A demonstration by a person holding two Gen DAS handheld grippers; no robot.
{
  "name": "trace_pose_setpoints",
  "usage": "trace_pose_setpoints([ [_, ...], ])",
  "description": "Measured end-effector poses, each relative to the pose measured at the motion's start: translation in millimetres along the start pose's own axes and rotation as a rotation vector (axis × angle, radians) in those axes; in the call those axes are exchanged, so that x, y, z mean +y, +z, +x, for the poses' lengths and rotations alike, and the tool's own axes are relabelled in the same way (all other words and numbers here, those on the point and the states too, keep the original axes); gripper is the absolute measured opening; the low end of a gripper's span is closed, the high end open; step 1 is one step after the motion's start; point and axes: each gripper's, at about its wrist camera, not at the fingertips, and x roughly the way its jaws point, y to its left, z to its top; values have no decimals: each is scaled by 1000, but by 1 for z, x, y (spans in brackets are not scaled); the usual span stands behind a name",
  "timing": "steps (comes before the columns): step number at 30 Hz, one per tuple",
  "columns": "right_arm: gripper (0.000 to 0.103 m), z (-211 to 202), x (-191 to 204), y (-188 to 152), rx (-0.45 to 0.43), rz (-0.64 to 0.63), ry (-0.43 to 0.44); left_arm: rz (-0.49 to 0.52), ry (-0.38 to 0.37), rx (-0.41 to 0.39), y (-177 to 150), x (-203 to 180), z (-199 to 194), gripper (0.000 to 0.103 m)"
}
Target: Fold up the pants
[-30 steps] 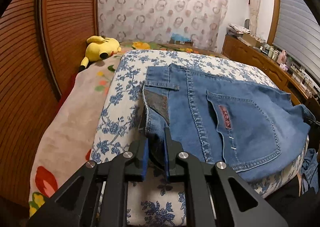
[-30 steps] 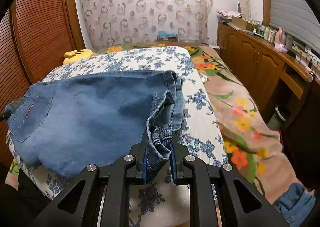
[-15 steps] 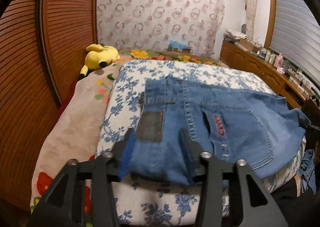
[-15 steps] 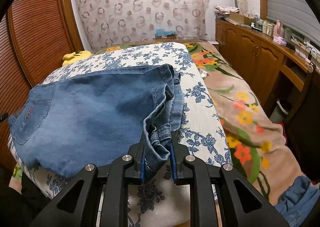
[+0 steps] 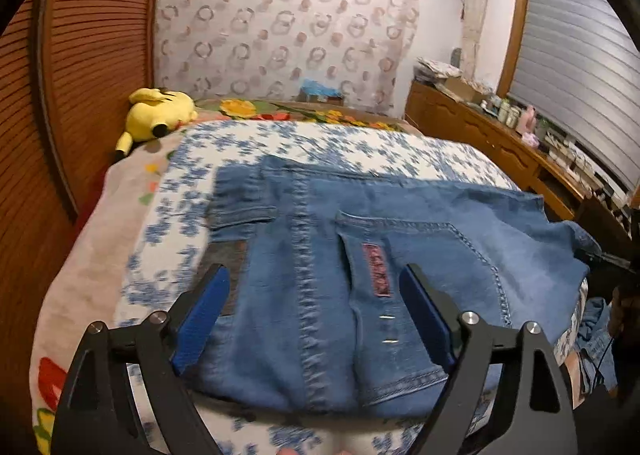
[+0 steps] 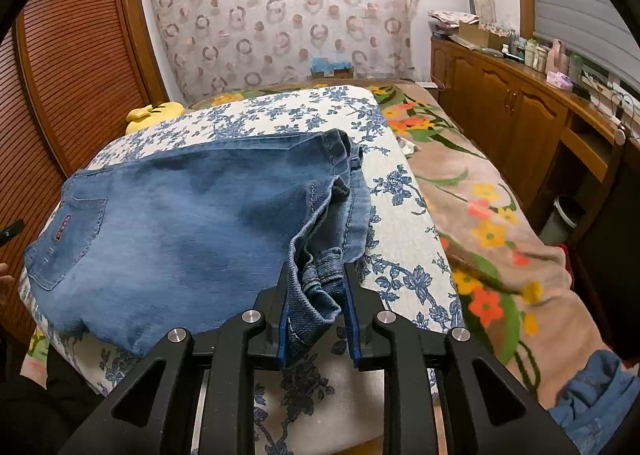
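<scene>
Folded blue jeans lie on a blue-flowered white quilt on the bed, back pocket with a red label up. My left gripper is open wide, its blue pads spread over the waistband end, holding nothing. In the right wrist view the jeans stretch to the left. My right gripper is shut on the bunched leg hems at the quilt's front edge.
A yellow plush toy lies at the far left of the bed. A floral blanket covers the bed's right side. Wooden cabinets run along the right wall, louvred doors along the left. More blue cloth lies low right.
My left gripper has let go of the waistband corner and opened wide, and the jeans have dropped flat. My right gripper keeps its hold on the hems.
</scene>
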Motion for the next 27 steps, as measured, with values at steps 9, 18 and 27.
trace_pose_setpoints([
  [9, 33, -9, 0, -5, 19, -15, -6, 28, -16, 115, -13, -25, 38, 87],
  [18, 35, -21, -1, -11, 38, -10, -11, 37, 10, 114, -18, -25, 40, 87],
  [27, 26, -27, 14, -13, 9, -3, 18, 72, 56, 97, -23, -33, 42, 87],
])
